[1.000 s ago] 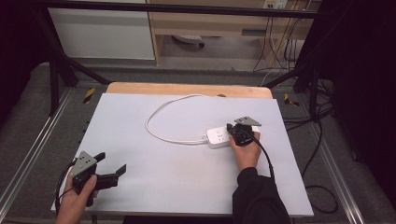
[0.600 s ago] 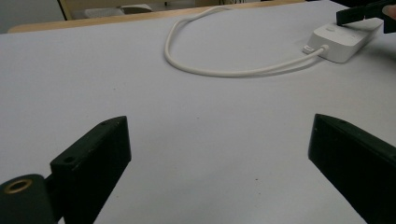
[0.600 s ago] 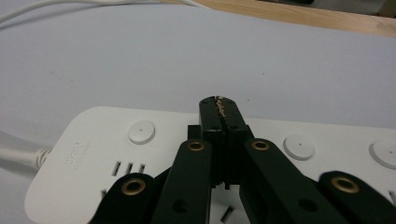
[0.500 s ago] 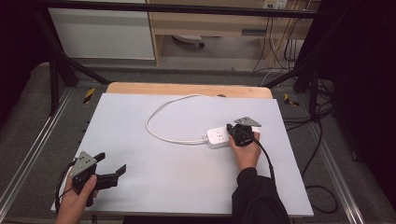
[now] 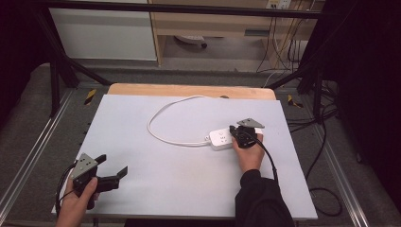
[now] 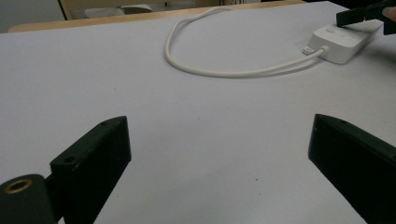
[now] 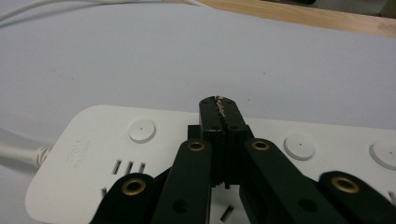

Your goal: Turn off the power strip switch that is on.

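A white power strip [image 5: 221, 138] lies on the right half of the white table [image 5: 179, 179], and its white cable [image 5: 156, 132] loops away toward the far edge. My right gripper [image 5: 235, 130] is shut, its jaws pressed together with nothing between them. In the right gripper view its tip [image 7: 218, 108] hovers over the power strip [image 7: 88, 140], between two round buttons [image 7: 142, 130]. My left gripper [image 5: 112, 164] stands open at the table's near left corner, pointing at the cable [image 6: 196, 70] and the strip [image 6: 343, 39] farther off. Nothing is between its wide jaws.
A wooden board [image 5: 189, 90] shows beyond the table's far edge. Metal rails [image 5: 28, 156] run along both sides. Dark cables [image 5: 326, 142] hang off the right. The left and near parts of the table are bare.
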